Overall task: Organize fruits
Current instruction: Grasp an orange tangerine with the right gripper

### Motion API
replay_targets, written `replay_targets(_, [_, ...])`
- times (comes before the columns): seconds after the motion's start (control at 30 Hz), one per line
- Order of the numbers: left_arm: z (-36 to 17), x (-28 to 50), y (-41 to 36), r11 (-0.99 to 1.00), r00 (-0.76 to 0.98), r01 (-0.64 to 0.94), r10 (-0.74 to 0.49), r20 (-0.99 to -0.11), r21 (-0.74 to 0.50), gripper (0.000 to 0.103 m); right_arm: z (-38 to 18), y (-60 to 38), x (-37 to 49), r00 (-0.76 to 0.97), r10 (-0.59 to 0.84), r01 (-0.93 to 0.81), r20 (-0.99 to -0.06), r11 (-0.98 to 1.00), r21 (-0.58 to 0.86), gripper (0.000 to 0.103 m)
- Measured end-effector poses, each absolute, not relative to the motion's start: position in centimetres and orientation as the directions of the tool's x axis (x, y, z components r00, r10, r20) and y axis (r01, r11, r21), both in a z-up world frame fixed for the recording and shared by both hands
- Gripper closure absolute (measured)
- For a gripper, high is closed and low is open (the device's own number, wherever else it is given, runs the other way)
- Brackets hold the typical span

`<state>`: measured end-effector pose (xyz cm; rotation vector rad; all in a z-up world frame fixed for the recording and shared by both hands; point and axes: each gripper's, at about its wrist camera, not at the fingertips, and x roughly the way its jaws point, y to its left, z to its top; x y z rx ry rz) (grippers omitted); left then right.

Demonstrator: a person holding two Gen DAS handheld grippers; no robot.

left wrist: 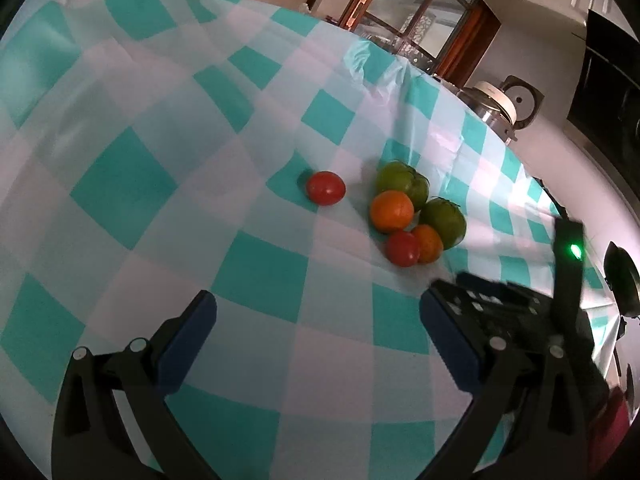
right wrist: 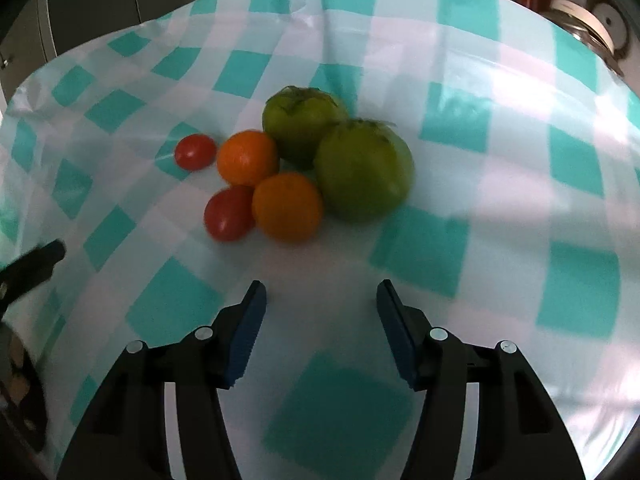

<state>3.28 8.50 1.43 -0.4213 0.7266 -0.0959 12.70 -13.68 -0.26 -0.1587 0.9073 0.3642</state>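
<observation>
We're over the checked tablecloth (right wrist: 480, 184), teal and white, and nothing looks sorted yet, by our reading. Biggest first: two green tomatoes (right wrist: 362, 170) sit at the back of the cluster, touching each other. In front of them, two orange fruits (right wrist: 287, 206) are pressed close together, and one red tomato (right wrist: 229, 213) is tucked against the nearer orange one. The second red tomato (left wrist: 325, 188) lies a little apart to the left. Our left gripper (left wrist: 318, 312) hangs spread wide, holding nothing, well short of the pile. Our right gripper (right wrist: 321, 300) is spread and empty too, aimed at the cluster. Every piece remains to be grouped, we'd judge.
</observation>
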Motion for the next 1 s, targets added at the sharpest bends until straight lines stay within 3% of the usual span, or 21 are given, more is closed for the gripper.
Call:
replay_targets(0.3, [1.5,3.3,8.6,0.905,0.753,-0.051,-0.242,-0.612,-0.422,0.002,-0.4,-10.7,14.6,0.555,0.254,-0.408,-0.792,0.913,0.007,0.05])
replay_targets(0.4, [1.5,3.2,8.6,0.904,0.754,-0.053,-0.242,-0.611,-0.423,0.002,-0.3,-10.4,15.1,0.557,0.261,-0.402,-0.788,0.915,0.019,0.061])
replay_targets(0.47, [1.5,3.1,8.7,0.903,0.754,-0.06,-0.237,-0.612,-0.424,0.002,-0.3,-10.7,15.0,0.555,0.278,-0.394,-0.784,0.918,0.047,0.061])
replay_targets(0.73, [1.6,3.5,7.3,0.931,0.722,-0.023,-0.237,-0.651,-0.364,0.002,0.4,-16.1,7.0,0.617,0.293,-0.298,-0.73,0.946,0.128,0.062])
replay_targets(1.0, [1.6,5.8,3.2,0.951,0.696,-0.002,-0.222,-0.683,-0.31,0.002,-0.1,-21.8,5.4,0.633,0.373,-0.141,-0.679,0.917,0.373,0.062])
